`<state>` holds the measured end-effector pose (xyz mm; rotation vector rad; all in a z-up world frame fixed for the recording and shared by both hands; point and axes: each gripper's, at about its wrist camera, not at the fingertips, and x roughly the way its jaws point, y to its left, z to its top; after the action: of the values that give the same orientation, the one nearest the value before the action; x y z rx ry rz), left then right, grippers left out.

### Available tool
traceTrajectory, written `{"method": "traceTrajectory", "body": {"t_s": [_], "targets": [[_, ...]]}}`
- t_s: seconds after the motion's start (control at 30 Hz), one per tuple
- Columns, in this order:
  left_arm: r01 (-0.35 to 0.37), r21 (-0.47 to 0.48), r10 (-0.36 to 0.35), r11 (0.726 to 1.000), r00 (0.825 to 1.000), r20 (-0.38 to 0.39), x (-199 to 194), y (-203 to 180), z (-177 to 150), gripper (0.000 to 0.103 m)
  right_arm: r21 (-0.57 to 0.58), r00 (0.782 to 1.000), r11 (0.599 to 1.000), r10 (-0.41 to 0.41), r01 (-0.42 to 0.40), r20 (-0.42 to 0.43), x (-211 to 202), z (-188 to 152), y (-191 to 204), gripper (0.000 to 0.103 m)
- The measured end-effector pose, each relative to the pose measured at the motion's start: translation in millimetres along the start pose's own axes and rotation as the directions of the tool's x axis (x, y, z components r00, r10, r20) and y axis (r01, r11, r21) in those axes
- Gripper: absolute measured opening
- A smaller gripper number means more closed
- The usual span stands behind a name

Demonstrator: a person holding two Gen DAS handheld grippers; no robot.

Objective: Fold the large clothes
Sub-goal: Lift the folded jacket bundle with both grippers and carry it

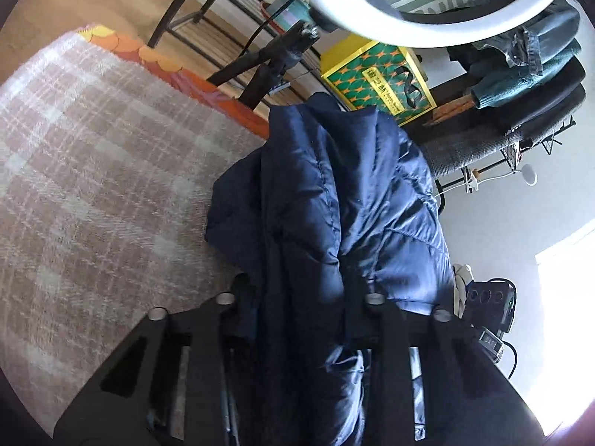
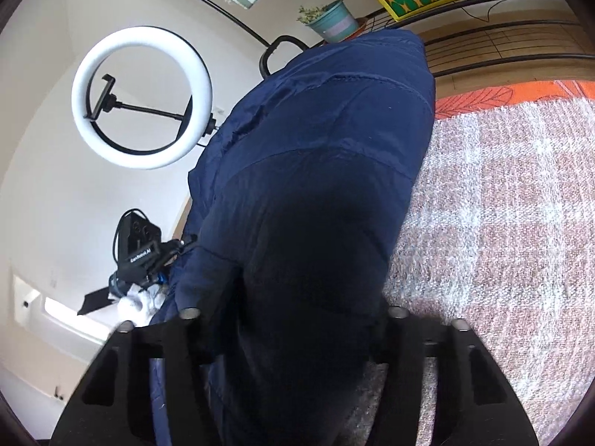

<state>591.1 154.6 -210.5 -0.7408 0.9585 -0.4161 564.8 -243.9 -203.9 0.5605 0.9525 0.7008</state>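
A navy quilted jacket (image 1: 353,186) rises off the bed in a bunched column. My left gripper (image 1: 305,286) has its two black fingers closed against a thick fold of it, and the fabric fills the gap between them. In the right wrist view the same jacket (image 2: 316,111) stands up as a wide dark bundle. My right gripper (image 2: 297,297) clamps it from both sides, and its fingertips are buried in the cloth. The lower part of the jacket hangs down between each pair of fingers.
A pink and white plaid blanket (image 1: 93,148) (image 2: 502,204) covers the bed over an orange sheet (image 1: 178,70). Beyond it stand a ring light (image 2: 141,96), a yellow and green box (image 1: 375,78), a potted plant (image 2: 333,20) and a chair piled with clothes (image 1: 520,74).
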Motion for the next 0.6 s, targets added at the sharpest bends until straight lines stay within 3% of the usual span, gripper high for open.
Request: {"method": "traceTrajectory", "body": {"t_s": [0.13,0.23,0.6], "targets": [[-0.042,0.043,0.041,0.998,0.998,0.038,-9.1,-19.7,-5.8,0.019,-0.046,0.999,0.998,-0.033,0.034,0.023,-6.1,-2.8,10.6,0.028],[-0.065,0.059,0.062,0.996,0.997,0.052,-16.9,-31.8,-10.4,0.017,-0.081,0.997,0.994,-0.074,0.076,0.034,-11.2,-3.6,23.7,0.022],[-0.087,0.151,0.077,0.985,0.995,0.068,-58.0,-92.2,-51.5,0.015,-0.226,0.983,0.957,-0.173,0.183,0.061,-63.2,-27.5,77.0,0.019]]}}
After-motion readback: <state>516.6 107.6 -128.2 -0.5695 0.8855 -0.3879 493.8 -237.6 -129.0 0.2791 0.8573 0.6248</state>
